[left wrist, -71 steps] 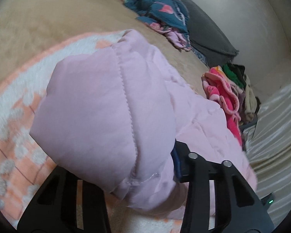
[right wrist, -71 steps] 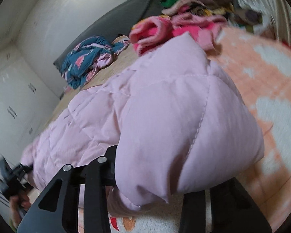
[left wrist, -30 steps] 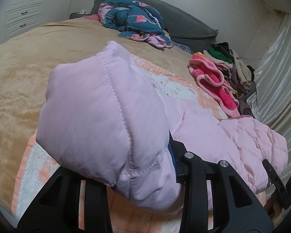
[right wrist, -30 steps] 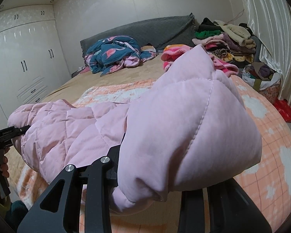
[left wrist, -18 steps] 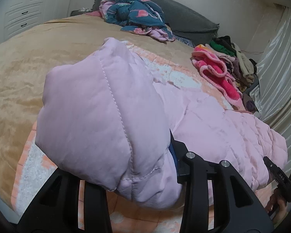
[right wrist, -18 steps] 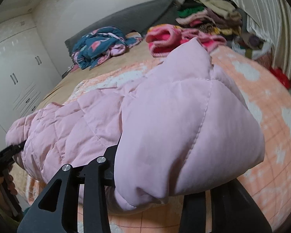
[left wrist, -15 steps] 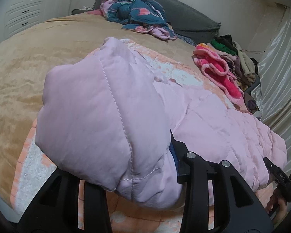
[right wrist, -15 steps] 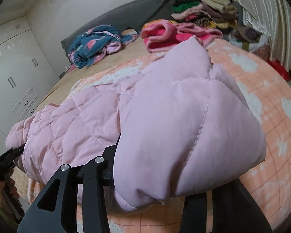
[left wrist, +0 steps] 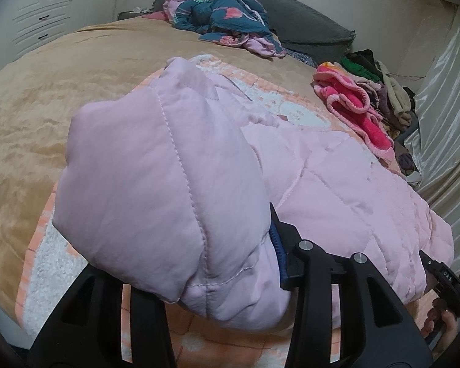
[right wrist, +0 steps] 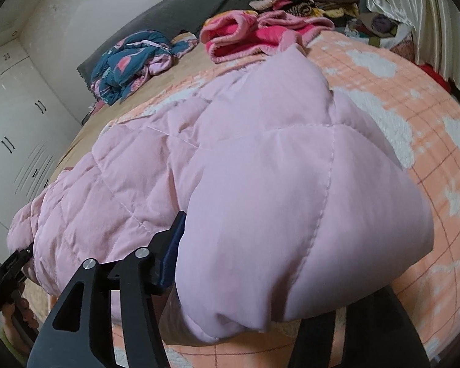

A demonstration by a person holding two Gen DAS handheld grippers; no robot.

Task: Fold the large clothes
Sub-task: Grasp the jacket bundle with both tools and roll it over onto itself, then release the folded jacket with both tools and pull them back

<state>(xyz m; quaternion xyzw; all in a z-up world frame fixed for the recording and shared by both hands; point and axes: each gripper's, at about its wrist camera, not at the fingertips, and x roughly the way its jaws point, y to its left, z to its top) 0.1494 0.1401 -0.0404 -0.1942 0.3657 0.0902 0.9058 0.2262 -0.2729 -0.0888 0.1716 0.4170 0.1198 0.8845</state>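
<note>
A quilted pink jacket (left wrist: 322,184) lay spread across the orange-and-white blanket (right wrist: 429,141) on the bed, each near corner clamped in a hand-held gripper: the left hand-held gripper (left wrist: 217,279) and the right hand-held gripper (right wrist: 248,303) both closed on bunched padding. No crease showed yet; folding appeared barely begun. A heap of pink and dark clothes (left wrist: 362,98) sat beyond the jacket, apparently unfolded.
</note>
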